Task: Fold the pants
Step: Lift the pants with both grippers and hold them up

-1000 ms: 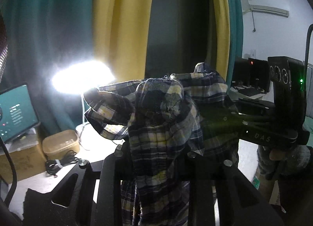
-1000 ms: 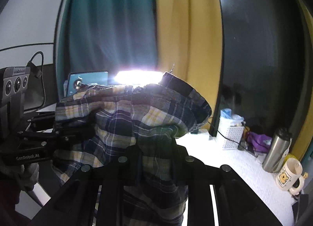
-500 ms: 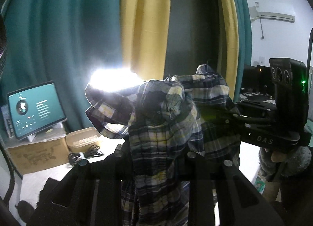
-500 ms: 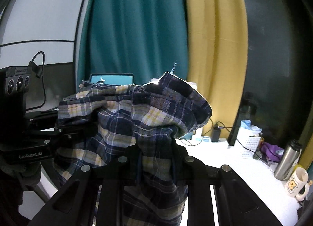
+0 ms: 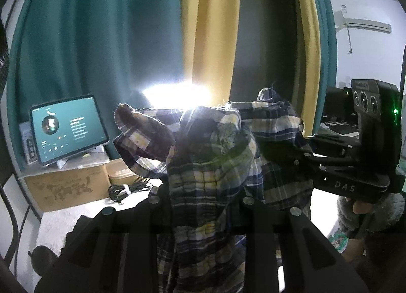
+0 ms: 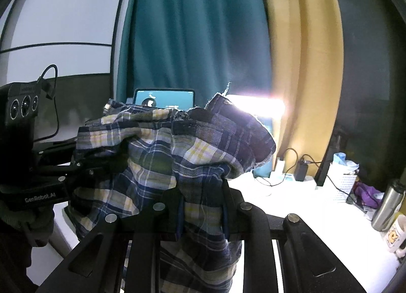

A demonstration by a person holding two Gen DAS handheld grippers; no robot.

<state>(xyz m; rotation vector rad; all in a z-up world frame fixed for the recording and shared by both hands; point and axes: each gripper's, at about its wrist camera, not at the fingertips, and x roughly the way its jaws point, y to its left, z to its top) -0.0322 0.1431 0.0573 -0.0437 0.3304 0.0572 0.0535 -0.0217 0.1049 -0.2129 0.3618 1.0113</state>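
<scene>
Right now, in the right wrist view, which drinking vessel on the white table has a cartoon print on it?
The white mug at the far right edge; the steel tumbler just behind it is plain brushed metal, taller and narrower.

wrist views, close, sharing pants [image 5: 210, 166]

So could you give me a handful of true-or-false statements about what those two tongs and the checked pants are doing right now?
1. Both tongs grip the same plaid pants. True: the left tongs and right tongs each pinch the cloth.
2. The pants lie flat on the table. False: they hang bunched from the tongs above the white table.
3. A lit tablet stands on a cardboard box. True.
4. The curtains are red. False: they are teal and yellow.
5. The metal flask lies on its side. False: it stands upright.
</scene>
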